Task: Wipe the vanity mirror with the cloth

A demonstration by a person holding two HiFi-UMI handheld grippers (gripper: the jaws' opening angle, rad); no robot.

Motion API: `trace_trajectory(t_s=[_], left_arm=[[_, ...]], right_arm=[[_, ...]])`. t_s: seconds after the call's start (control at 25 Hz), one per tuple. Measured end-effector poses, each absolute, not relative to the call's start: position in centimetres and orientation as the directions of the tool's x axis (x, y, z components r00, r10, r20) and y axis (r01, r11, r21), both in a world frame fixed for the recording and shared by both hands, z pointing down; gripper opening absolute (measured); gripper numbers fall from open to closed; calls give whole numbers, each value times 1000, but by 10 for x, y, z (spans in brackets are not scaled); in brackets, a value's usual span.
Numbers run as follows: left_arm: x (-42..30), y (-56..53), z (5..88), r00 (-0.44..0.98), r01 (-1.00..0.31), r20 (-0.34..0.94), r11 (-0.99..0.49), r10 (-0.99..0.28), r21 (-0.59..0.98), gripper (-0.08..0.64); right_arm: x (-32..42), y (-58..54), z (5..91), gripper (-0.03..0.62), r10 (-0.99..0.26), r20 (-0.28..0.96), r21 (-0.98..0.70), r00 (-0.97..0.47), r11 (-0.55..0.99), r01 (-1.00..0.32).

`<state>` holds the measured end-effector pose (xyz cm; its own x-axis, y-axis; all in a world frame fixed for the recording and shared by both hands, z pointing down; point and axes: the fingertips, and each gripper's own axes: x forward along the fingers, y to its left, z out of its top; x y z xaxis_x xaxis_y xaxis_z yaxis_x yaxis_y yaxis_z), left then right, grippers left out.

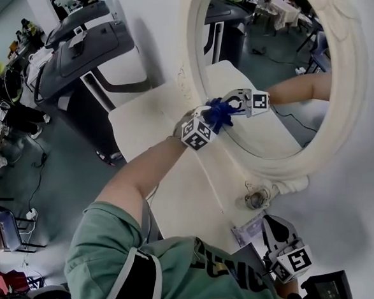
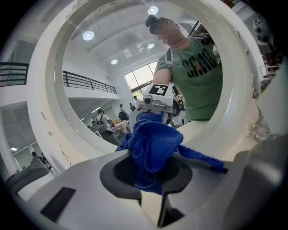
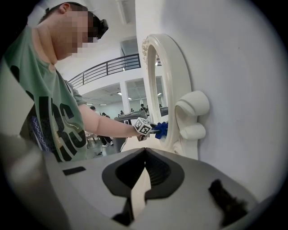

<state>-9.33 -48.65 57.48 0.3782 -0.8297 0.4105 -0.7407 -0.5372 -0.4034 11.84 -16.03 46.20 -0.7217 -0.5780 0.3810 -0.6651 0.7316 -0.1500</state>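
The left gripper [image 2: 150, 179] had its two jaws squeezed tight on a blue cloth [image 2: 153, 143]. The cloth was bunched up in a soft lump. One thin end hung out to the side of the jaws. The lump was pressed against the mirror [image 1: 276, 62], low down on the glass and close to the near side of its frame [image 1: 345, 125]. The glass showed the gripper and the cloth back again, right where they touched it. The person's bare arm [image 1: 140, 174] reached up from below the mirror to hold this gripper.

The right gripper [image 3: 144, 173] had its jaws closed together at the tips, and nothing was between them. It was below the foot of the mirror, well apart from the glass, close to the person's green shirt [image 1: 185, 267]. It pointed up toward the curly foot of the frame.

The mirror was round, with a thick cream frame that had bumps and curls on it. It stood on a white table [image 1: 144, 123] and had a white wall [image 3: 234, 67] behind it. A small shiny thing [image 1: 256, 198] sat on the table just beside the foot of the mirror. I could not tell what it was. A grey treadmill [image 1: 86, 36] stood on the floor far off past the near side of the mirror, beyond the table's edge.
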Motion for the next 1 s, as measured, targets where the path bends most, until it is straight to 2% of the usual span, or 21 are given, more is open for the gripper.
trace_trajectory(t_s=[0.16,0.24,0.4,0.56,0.72,0.84,1.0], left_arm=[[-95,-485,583,376,-759,469,-556,-799,-337,84],[-103,-489,554,387,-776,435,-542,-813,-322,84],[-120,-496,400,413,-819,192,-455,-890,-349,84],[-125,-481,230,412,-834,-45,-357,-910,-422,84],[-116,-468,110,395,-827,-187,-260,-899,-497,84],[-109,-472,73,371,-823,-182,-232,-911,-519,84],[-99,-484,76,337,-782,-131,-200,-932,-590,84]], right_arm=[[120,-159,457,12,-588,353,-130,-728,740,-660],[123,-161,452,12,-604,336,-120,-722,733,-670],[132,-159,432,12,-634,308,-93,-709,722,-686],[142,-145,416,12,-653,279,-77,-704,716,-694],[144,-138,406,12,-663,236,-72,-710,717,-694],[147,-133,403,12,-664,203,-86,-720,720,-689],[156,-130,405,12,-677,203,-79,-707,708,-701]])
